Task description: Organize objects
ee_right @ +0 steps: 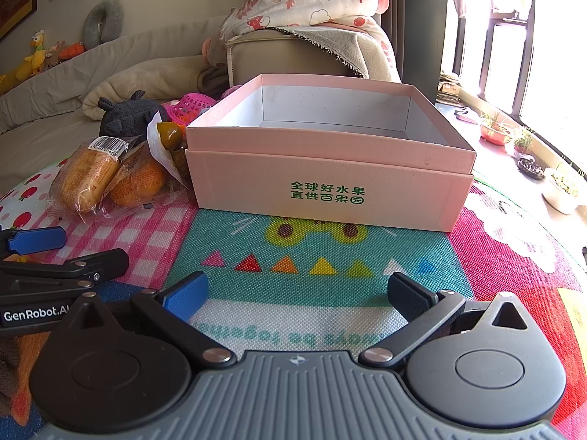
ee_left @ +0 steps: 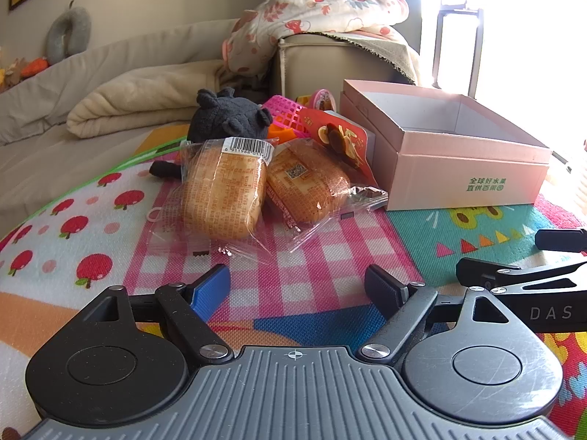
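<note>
Two wrapped bread rolls lie side by side on the play mat, one on the left and one on the right. Behind them sit a dark plush toy, a pink mesh basket and a red snack packet. My left gripper is open and empty, a short way in front of the rolls. A pink cardboard box stands open, and what shows of its inside is bare. My right gripper is open in front of the box, holding nothing. The rolls lie left of the box.
The colourful play mat covers the surface. A beige sofa with a folded blanket and a floral quilt stands behind. Potted plants line the window sill at the right. The left gripper shows at the right wrist view's left edge.
</note>
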Available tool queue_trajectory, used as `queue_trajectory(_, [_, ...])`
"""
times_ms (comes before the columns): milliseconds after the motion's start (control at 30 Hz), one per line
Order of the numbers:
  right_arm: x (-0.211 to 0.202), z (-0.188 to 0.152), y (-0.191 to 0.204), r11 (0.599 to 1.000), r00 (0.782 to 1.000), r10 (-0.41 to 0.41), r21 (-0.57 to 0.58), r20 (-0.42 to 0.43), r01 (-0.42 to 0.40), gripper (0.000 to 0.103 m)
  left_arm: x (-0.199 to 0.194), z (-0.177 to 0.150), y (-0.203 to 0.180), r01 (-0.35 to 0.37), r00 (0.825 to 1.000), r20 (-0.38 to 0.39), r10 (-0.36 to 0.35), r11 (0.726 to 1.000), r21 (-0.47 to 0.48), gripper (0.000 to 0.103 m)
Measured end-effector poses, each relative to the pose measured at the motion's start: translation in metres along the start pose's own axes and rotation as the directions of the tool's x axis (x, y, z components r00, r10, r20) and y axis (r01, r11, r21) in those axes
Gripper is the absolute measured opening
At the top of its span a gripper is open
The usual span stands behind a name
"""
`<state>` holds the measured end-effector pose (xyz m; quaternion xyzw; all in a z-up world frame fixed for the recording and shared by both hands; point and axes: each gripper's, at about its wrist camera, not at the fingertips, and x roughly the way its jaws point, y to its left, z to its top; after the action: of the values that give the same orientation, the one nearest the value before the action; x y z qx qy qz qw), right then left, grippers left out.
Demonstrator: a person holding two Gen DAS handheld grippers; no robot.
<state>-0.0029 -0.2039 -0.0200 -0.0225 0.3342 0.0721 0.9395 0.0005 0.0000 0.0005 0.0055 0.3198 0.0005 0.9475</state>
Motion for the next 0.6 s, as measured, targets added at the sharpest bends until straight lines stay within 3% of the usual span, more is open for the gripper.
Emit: queue_trajectory(600, [0.0,0.0001,0.0001,1.0,1.0,0.0,0.0,0.0,0.0,0.103,-0.0015,-0.0008,0.0015,0.0,1.0,-0.001,0.0,1.0,0.001,0.088])
